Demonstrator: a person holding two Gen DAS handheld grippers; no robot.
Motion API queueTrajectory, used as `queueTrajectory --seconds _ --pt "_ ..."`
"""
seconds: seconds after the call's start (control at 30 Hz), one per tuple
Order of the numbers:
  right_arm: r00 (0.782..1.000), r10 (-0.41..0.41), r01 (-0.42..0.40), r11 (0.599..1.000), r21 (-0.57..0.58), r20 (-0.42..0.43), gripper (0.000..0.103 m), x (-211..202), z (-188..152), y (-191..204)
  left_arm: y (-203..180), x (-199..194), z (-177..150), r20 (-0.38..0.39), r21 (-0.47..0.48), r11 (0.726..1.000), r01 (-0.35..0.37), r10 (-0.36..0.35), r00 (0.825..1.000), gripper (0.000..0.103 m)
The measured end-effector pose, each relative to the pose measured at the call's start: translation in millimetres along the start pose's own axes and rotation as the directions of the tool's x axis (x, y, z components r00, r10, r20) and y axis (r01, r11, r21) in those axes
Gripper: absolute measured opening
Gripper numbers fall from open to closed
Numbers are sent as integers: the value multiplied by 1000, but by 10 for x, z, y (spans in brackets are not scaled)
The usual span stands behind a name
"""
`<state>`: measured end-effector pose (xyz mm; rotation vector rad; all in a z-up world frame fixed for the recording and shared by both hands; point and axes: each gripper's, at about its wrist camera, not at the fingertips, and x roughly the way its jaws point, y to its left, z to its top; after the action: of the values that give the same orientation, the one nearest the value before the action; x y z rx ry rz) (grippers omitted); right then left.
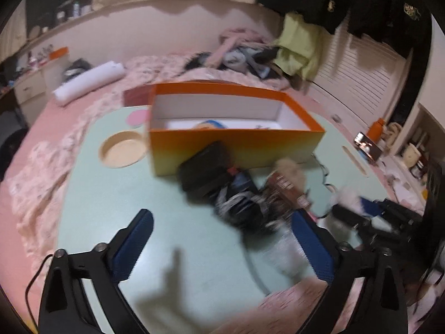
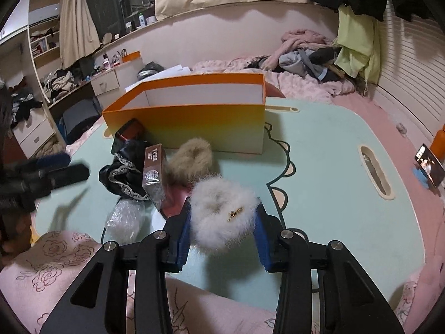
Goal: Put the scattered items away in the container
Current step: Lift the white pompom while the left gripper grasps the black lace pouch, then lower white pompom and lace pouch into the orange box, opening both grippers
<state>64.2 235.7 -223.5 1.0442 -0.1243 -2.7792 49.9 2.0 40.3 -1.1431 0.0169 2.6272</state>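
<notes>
An orange box stands open on the pale green table. In front of it lie a black pouch, dark lace-trimmed cloth, a brown carton, a beige fluffy slipper and bubble wrap. My right gripper is shut on a white fluffy slipper, held just above the table. My left gripper is open and empty above the table, near the cloth pile; it shows blurred at the left of the right wrist view.
A round beige dish and a pink disc sit left of the box. A phone stands at the table's right. Pink bedding surrounds the table, clothes pile behind.
</notes>
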Motion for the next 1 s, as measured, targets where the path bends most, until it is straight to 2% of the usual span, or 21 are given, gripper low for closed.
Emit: queueTrajectory --seconds 0.07,0.13,0.2,0.3,0.37,0.53,0.67,0.83,1.0 --pt "1000 0 0 1000 2 3 41 3 4 -2 -87 154 61 -41 26 1000 -15 17 999 79" --pt "1000 0 0 1000 3 4 41 8 0 -17 -136 306 85 -83 39 999 -1 4 997 70" --pt "1000 1 -1 1000 5 2 41 16 -9 -24 -134 421 89 -122 26 999 32 -29 992 46" --pt "1000 5 -5 1000 9 0 41 22 -22 -37 -40 461 87 -126 -16 997 81 -82 989 34" --pt "1000 6 -6 1000 12 0 41 21 -25 -43 -15 392 66 -107 -24 994 110 -112 988 32" --pt "1000 2 -2 1000 15 9 41 -13 -31 -56 -35 65 -60 -65 30 987 157 -155 986 31" --pt "1000 6 -7 1000 21 17 41 -38 -6 -79 73 -222 -100 18 22 993 112 -113 993 31" --pt "999 19 -21 999 49 28 41 -60 81 -130 269 -478 57 121 -10 995 103 -101 988 31" --pt "997 18 -22 998 54 72 41 -117 299 -148 306 -571 321 168 -1 994 107 -106 980 31"
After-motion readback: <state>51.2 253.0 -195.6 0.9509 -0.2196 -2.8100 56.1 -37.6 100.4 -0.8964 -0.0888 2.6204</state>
